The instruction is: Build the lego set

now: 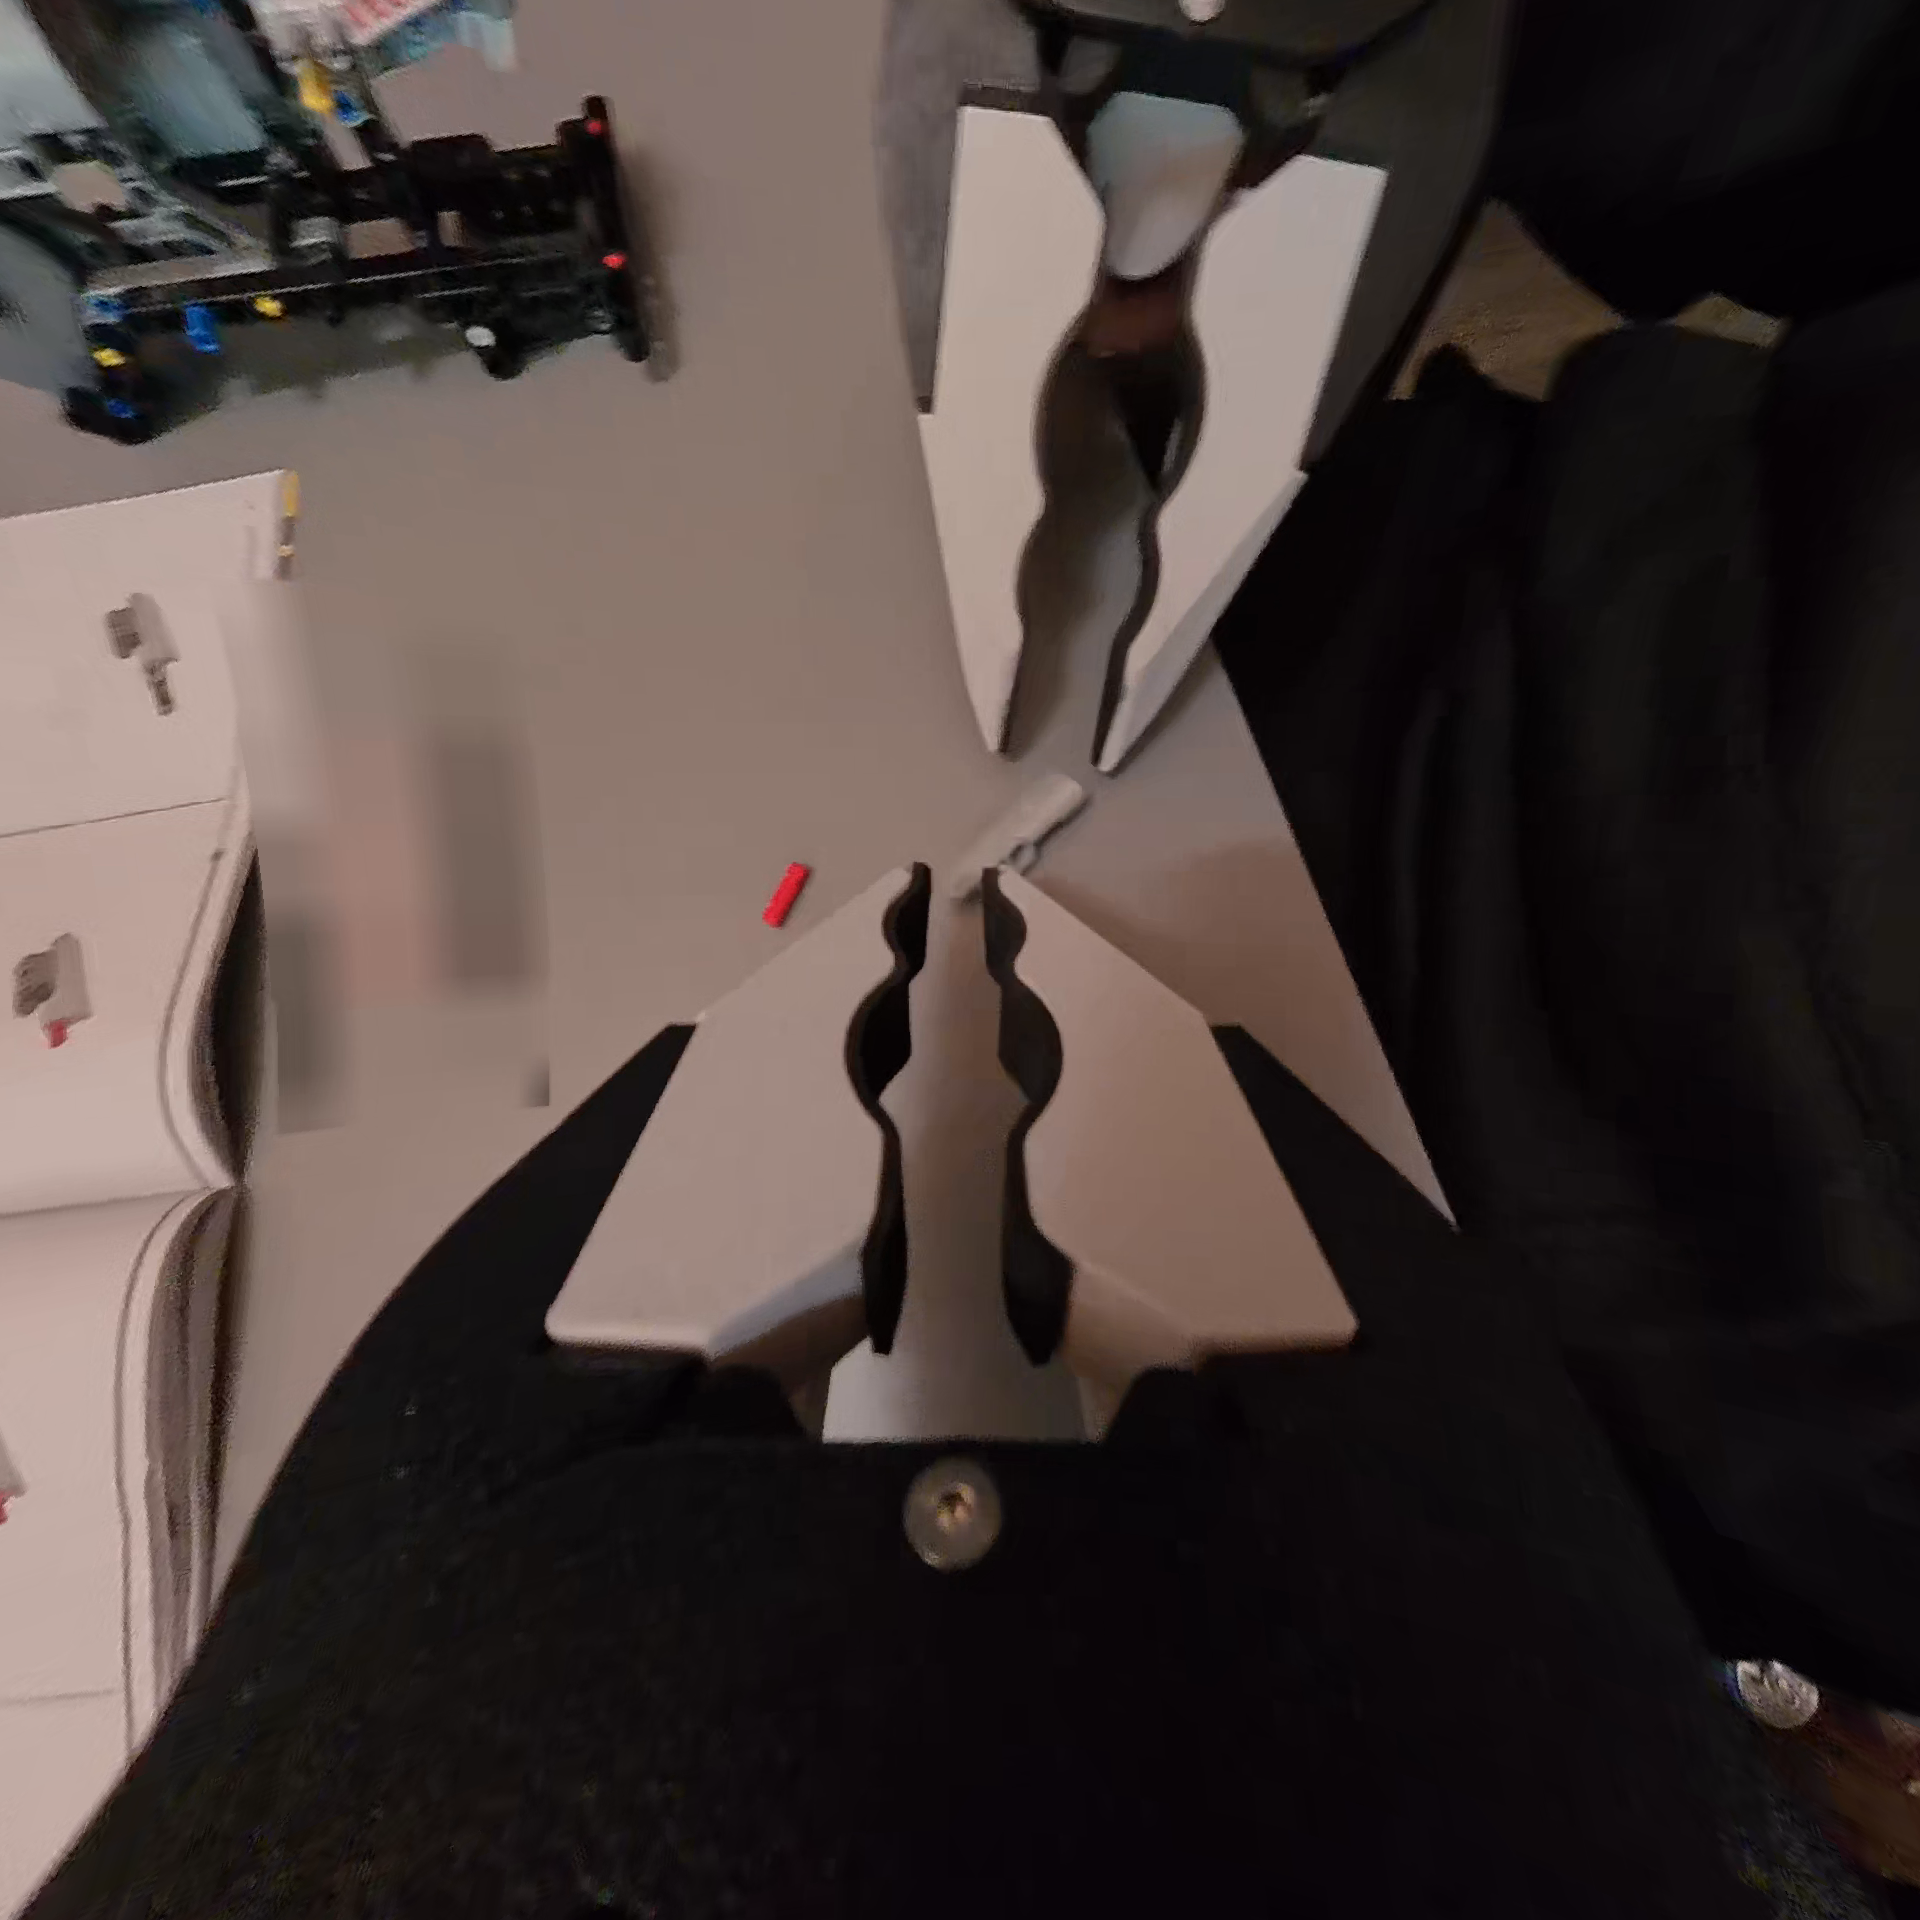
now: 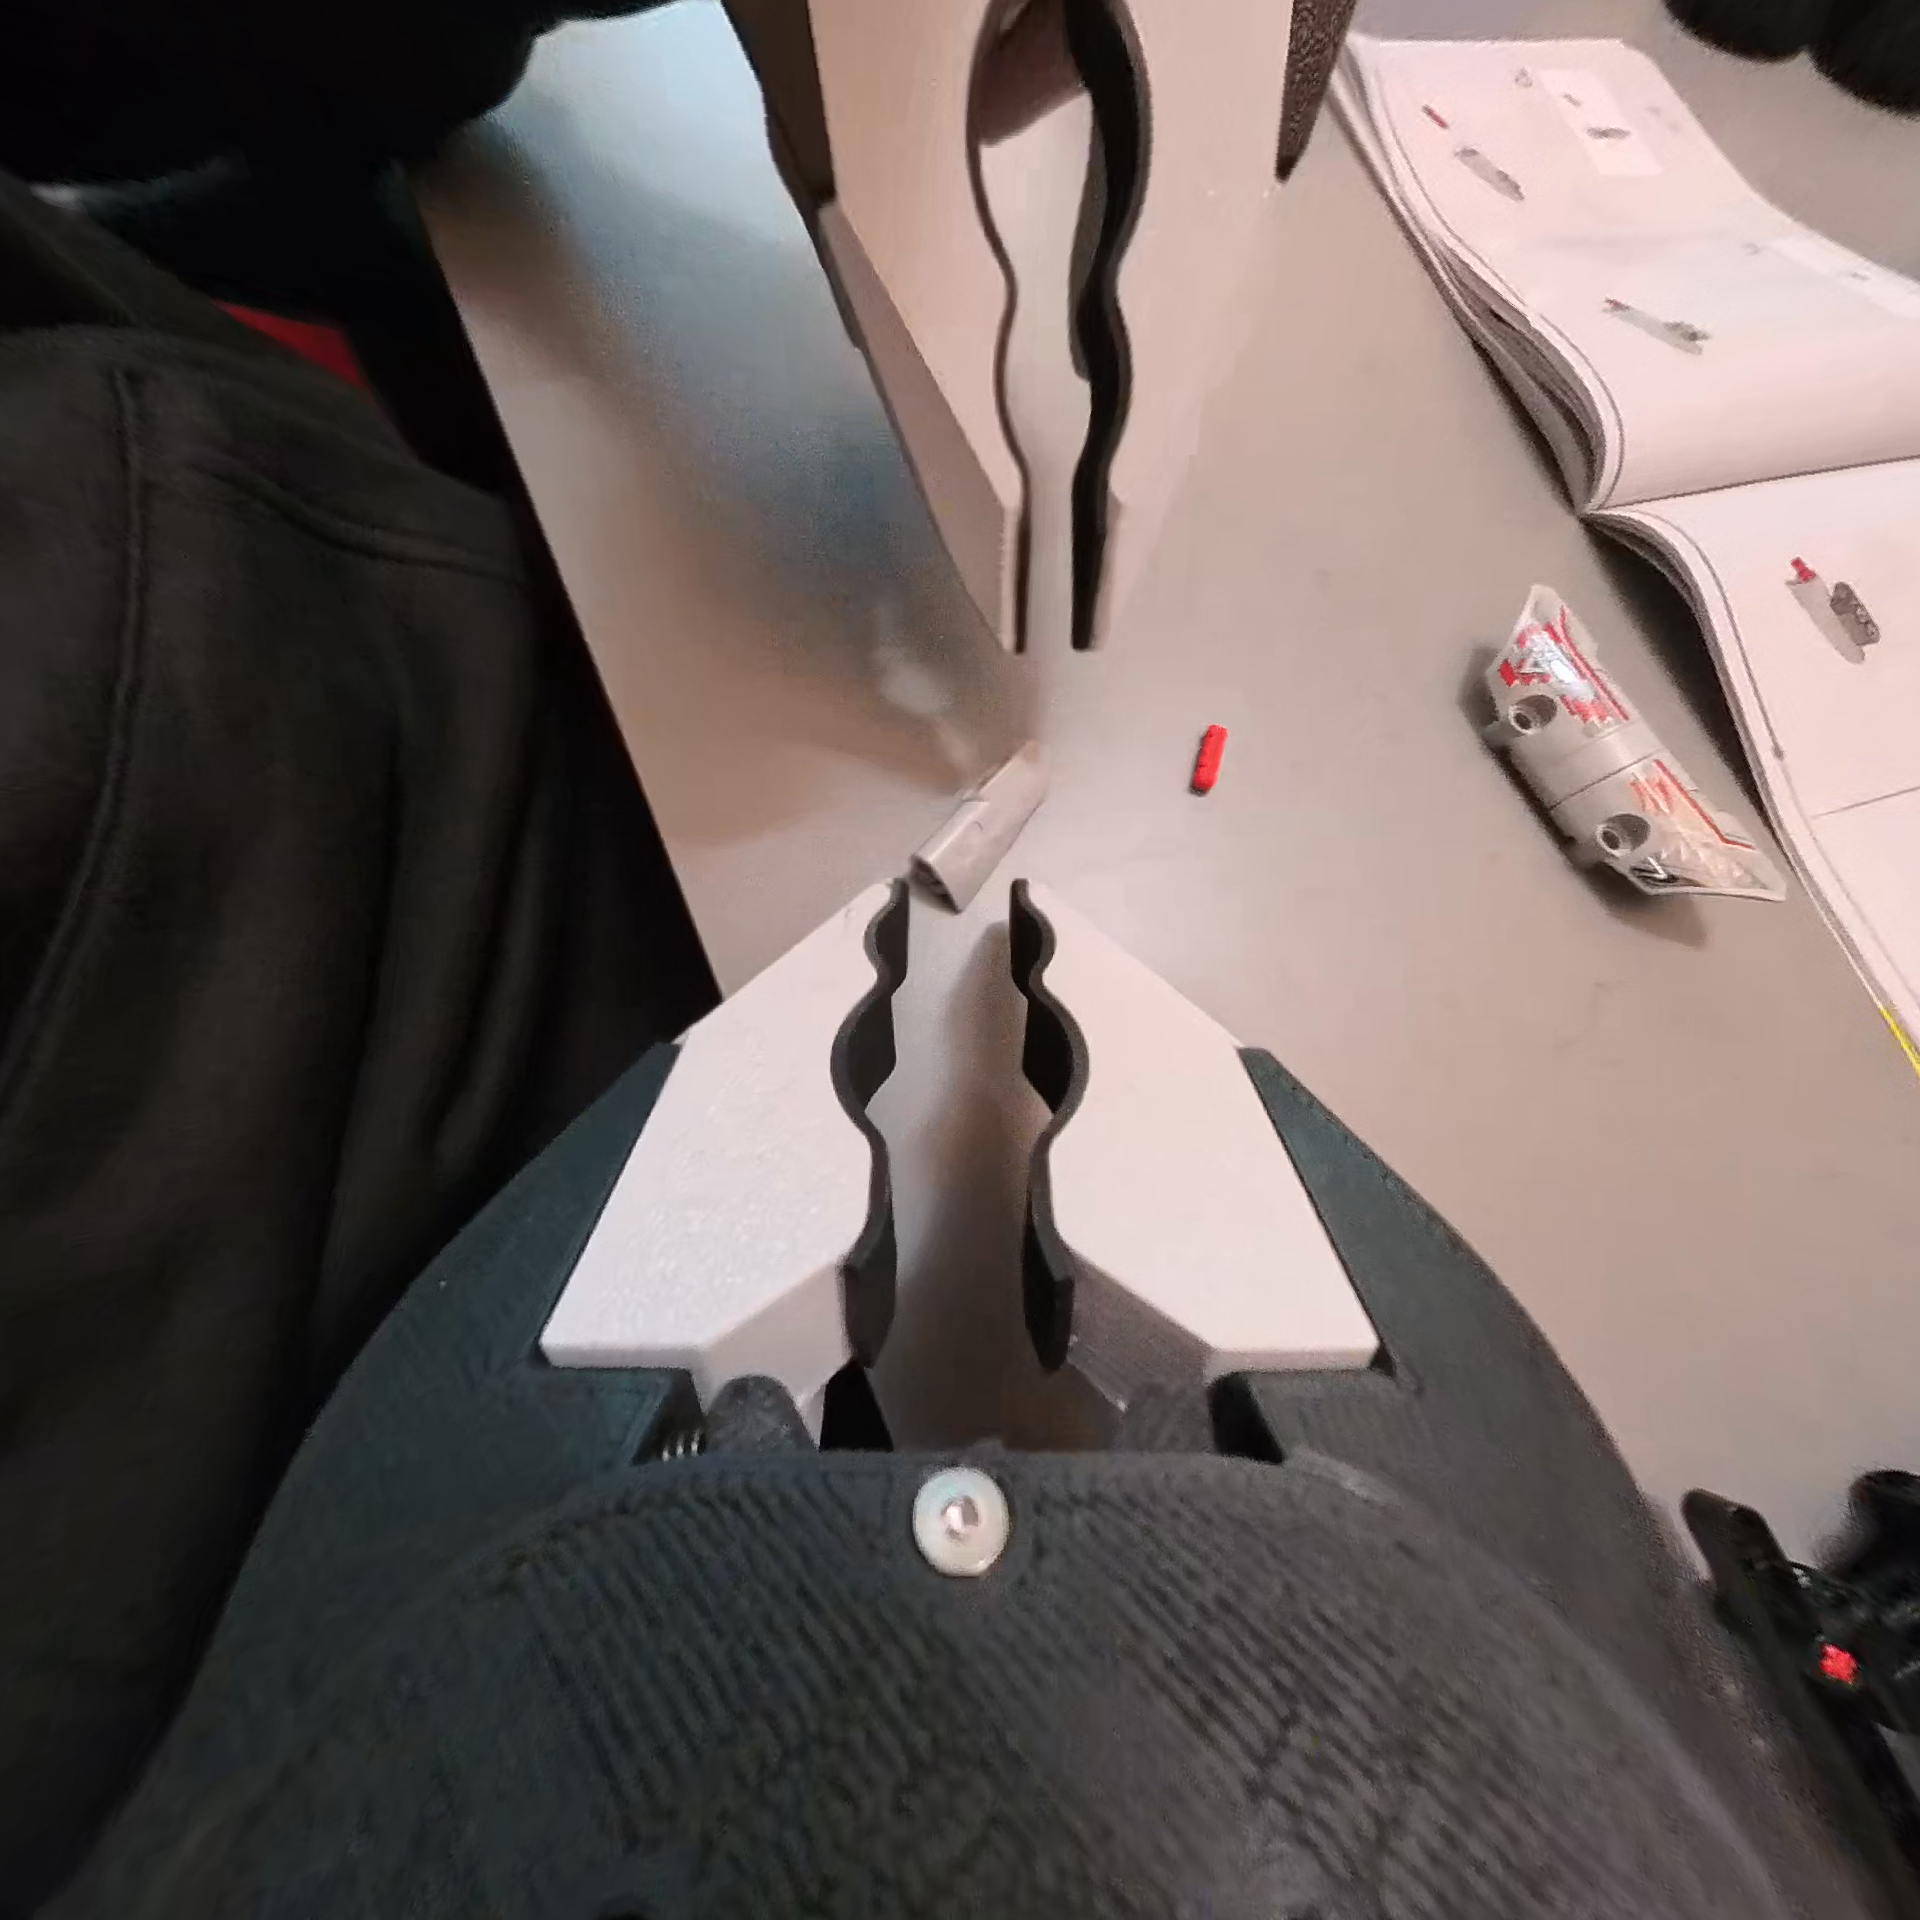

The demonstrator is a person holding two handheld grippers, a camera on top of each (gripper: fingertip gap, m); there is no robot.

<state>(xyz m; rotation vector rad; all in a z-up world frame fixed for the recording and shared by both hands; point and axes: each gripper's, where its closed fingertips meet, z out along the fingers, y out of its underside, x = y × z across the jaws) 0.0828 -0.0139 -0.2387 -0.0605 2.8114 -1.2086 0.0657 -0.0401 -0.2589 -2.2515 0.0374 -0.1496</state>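
Note:
A small light grey lego piece point(image 1: 1023, 831) lies on the grey table near its edge, between the two grippers' tips; it also shows in the right wrist view point(image 2: 982, 826). My left gripper point(image 1: 954, 878) is open by a narrow gap and empty, its tips just short of the piece. My right gripper point(image 2: 958, 888) is also narrowly open and empty, facing the left one from the other side of the piece. A small red piece point(image 1: 784, 894) lies loose beside them, as the right wrist view also shows point(image 2: 1208, 758). The black lego build point(image 1: 416, 249) stands farther off.
An open instruction booklet point(image 2: 1662, 260) lies along one side of the table point(image 1: 623, 623). A grey sub-assembly with red stickers point(image 2: 1600, 769) lies next to the booklet. A person's dark clothing point(image 2: 260, 831) sits against the table edge close to the grey piece. The grippers' ends are close to 5 centimeters from one another. My left tips are roughly 4 centimeters from the small red piece point(image 1: 784, 894). It is also in sight in the right wrist view point(image 2: 1211, 746). The black lego build point(image 1: 416, 249) is about equally far from each gripper, around 20 centimeters.

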